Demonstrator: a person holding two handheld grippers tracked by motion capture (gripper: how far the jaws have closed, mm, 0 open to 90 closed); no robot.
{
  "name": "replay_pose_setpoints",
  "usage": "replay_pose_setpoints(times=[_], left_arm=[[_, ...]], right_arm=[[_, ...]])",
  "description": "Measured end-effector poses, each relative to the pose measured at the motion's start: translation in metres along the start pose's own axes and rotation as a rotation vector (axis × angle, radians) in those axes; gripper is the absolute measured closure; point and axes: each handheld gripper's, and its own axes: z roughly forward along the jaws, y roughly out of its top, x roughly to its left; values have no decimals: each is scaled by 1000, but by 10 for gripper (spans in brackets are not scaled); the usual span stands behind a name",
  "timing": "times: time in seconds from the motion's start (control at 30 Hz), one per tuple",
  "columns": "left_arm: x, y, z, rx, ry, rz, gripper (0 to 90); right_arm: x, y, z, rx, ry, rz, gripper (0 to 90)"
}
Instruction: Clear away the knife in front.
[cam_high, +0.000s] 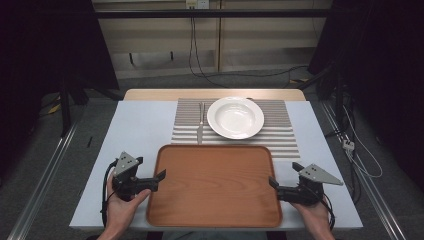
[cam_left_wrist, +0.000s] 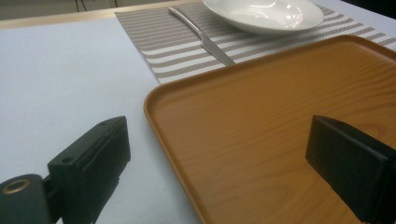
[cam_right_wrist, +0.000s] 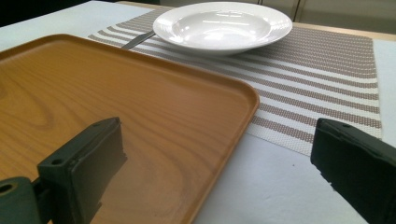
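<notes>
Two grippers at tray's (cam_high: 215, 185) near corners, both jaws spread wide, holding nothing. Left gripper (cam_high: 159, 176) at tray's left edge, one jaw over the wood, one over bare white table (cam_high: 135, 125); hand (cam_high: 121, 205) under it. Right gripper (cam_high: 273, 183) at tray's right edge, straddling rim the same way; hand (cam_high: 314, 214) behind. Whether either jaw touches rim: cannot tell. Wooden tray nearest, flat on table, nothing on it. Striped placemat (cam_high: 282, 135) just beyond tray's far edge, tray seeming to overlap it. Knife (cam_high: 200, 125) on mat beyond tray's far-left part. White deep plate (cam_high: 235, 117) right of knife, on mat, apart from tray.
</notes>
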Motion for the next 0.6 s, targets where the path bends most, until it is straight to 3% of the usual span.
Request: replay_pose_setpoints(times=[0.4,0.6], left_arm=[[-3,4,7,38,-19,-11,65],[-6,12,15,47,-21,17,65]], right_arm=[[-1,0,0,-3,9,10,27],[0,0,0,-1,16,3,27]])
